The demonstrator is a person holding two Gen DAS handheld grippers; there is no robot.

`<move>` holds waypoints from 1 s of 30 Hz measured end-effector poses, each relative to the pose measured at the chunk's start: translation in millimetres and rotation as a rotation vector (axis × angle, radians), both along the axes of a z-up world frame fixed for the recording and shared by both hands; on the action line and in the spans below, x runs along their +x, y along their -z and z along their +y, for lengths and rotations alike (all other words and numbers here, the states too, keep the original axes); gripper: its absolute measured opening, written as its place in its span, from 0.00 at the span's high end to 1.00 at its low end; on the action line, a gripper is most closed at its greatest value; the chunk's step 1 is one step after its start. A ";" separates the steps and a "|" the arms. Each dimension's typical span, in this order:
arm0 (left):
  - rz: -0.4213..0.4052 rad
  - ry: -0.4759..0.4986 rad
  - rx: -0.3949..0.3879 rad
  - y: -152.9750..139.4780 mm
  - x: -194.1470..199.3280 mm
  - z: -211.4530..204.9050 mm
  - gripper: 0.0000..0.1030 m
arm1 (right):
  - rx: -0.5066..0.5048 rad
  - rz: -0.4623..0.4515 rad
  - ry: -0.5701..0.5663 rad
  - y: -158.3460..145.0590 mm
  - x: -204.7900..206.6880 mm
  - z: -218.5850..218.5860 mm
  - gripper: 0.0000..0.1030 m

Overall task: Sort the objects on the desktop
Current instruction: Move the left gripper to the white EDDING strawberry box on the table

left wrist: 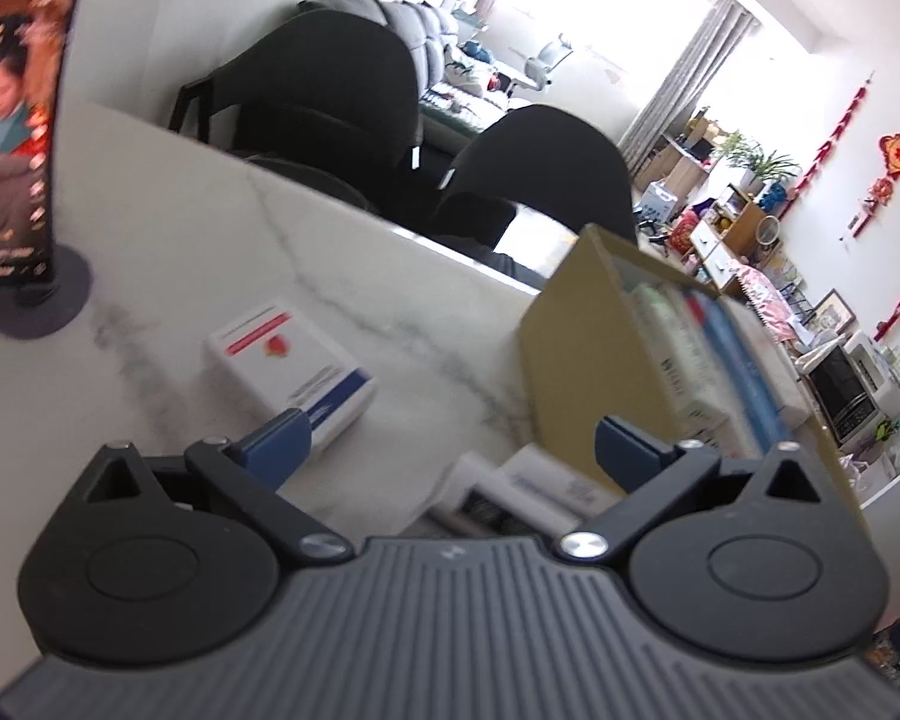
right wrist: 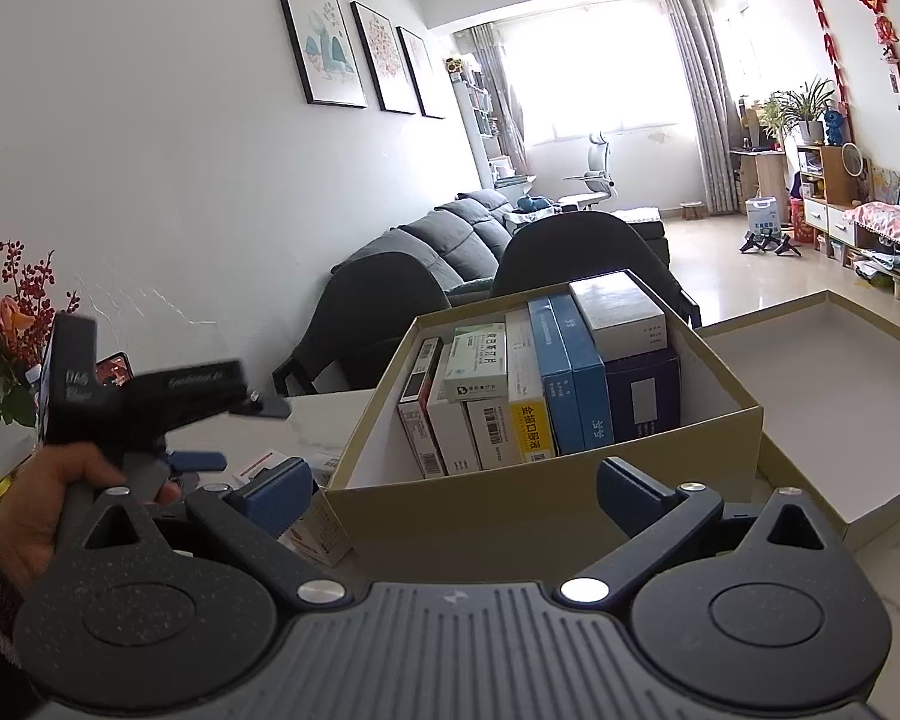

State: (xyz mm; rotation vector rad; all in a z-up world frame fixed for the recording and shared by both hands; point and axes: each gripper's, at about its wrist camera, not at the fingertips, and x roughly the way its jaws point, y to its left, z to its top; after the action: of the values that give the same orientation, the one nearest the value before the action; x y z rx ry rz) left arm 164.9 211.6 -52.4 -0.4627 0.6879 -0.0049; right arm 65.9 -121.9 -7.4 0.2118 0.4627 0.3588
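Medicine boxes are what gets sorted: most already stand on edge in the cardboard box (right wrist: 540,480) at centre of the right wrist view, filling its far half, with its lid (right wrist: 810,372) lying open-side up just beside it at right. A white packet (left wrist: 288,372) with a red stripe and blue end lies flat on the marble table (left wrist: 150,210), left of centre in the left wrist view, just beyond the left gripper (left wrist: 447,441). Two more packets (left wrist: 510,492) lie blurred at the lower centre, between its spread fingers and against the box wall. Both claws stand wide and empty, the right gripper (right wrist: 450,495) hovering at the near wall of the box. By my reading, the step is reaching for a loose packet. Next, the left claw likely needs to straddle a packet's narrow sides, close, and lift it over the box wall. The packets look light, rigid and easy to pinch.
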 end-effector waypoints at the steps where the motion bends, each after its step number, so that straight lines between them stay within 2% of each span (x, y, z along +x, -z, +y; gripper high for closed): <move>1: 0.005 -0.003 -0.003 3.1 -3.1 2.0 0.00 | 0.000 0.002 -0.001 0.8 -0.2 0.5 0.01; 6: -0.005 -0.013 -0.016 11.3 -15.8 8.1 0.00 | -0.008 0.011 -0.008 4.7 0.0 4.0 0.01; 12: -0.097 0.008 -0.023 12.2 -42.2 16.1 0.00 | -0.004 0.013 -0.003 6.5 0.0 4.4 0.01; 19: -0.214 0.108 0.103 18.3 -65.4 -2.9 0.00 | 0.000 0.026 -0.006 13.3 0.8 5.2 0.01; 30: -0.249 0.233 0.229 35.2 -53.5 -33.0 0.00 | 0.004 0.047 -0.002 20.2 2.9 3.4 0.01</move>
State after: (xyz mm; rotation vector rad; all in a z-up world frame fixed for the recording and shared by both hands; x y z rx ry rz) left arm 111.3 178.6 -87.6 -0.1565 0.4867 -0.1983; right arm 68.8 -118.5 -27.6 0.2240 0.5086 0.3577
